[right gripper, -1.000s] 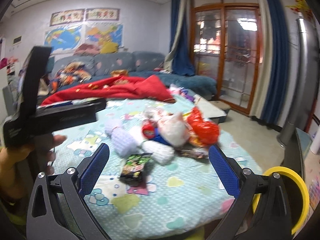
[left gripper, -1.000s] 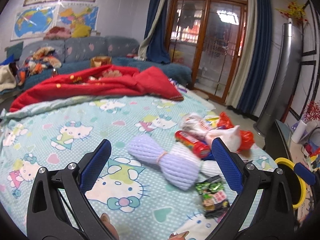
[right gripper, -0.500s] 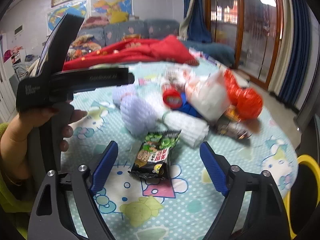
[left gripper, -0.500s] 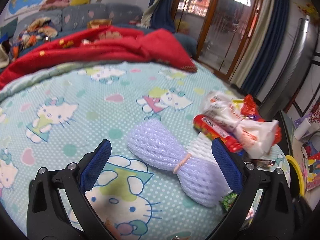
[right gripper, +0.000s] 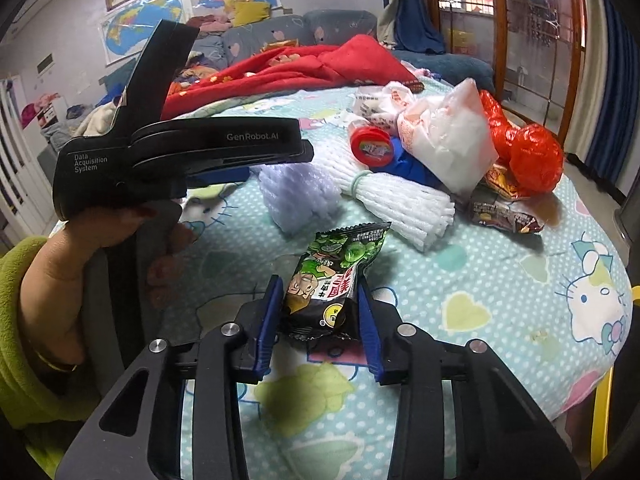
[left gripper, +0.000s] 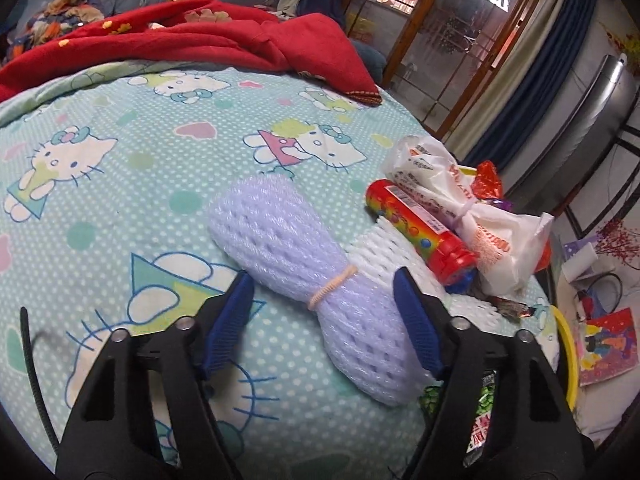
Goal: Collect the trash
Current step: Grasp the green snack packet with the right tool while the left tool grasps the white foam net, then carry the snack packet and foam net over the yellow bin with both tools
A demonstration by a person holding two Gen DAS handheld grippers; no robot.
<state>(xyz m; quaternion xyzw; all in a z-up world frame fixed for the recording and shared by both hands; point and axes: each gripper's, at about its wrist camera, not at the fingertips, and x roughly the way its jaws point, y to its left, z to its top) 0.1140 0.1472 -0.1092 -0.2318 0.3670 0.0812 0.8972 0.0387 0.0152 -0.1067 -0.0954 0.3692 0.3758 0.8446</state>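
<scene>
While both tongs have just been closing, neither grip looks finished. Right gripper [right gripper: 318, 316]: jaws narrowed around the near end of the green snack packet [right gripper: 334, 280], pads at or nearly at its two side edges, contact too close to call; packet lies flat on the sheet [right gripper: 500, 300] and runs straight out ahead of the tips. It should be light, thin, crinkly and slippery film, so a hold low on the sealed end, or across the folded body, should stop it sliding out. Left gripper [left gripper: 320, 312]: jaws about half open, straddling the purple foam net [left gripper: 288, 248] just behind its rubber band [left gripper: 332, 286]; a gap shows at the left pad, the right pad is just beside the foam, so not gripping yet. Net is soft, springy, near weightless and will crush under the pads; the banded waist is the narrow, firm spot to pinch. Just right of it, a white foam net [left gripper: 384, 248], then the red candy tube [left gripper: 420, 230], stiff and liable to roll. Farther right, a tied white bag [left gripper: 472, 216] with a red bag [right gripper: 528, 156] behind, both limp. Beyond the tips, a red blanket [left gripper: 200, 40]. In the right view a hand [right gripper: 80, 248] holds the left tool.
</scene>
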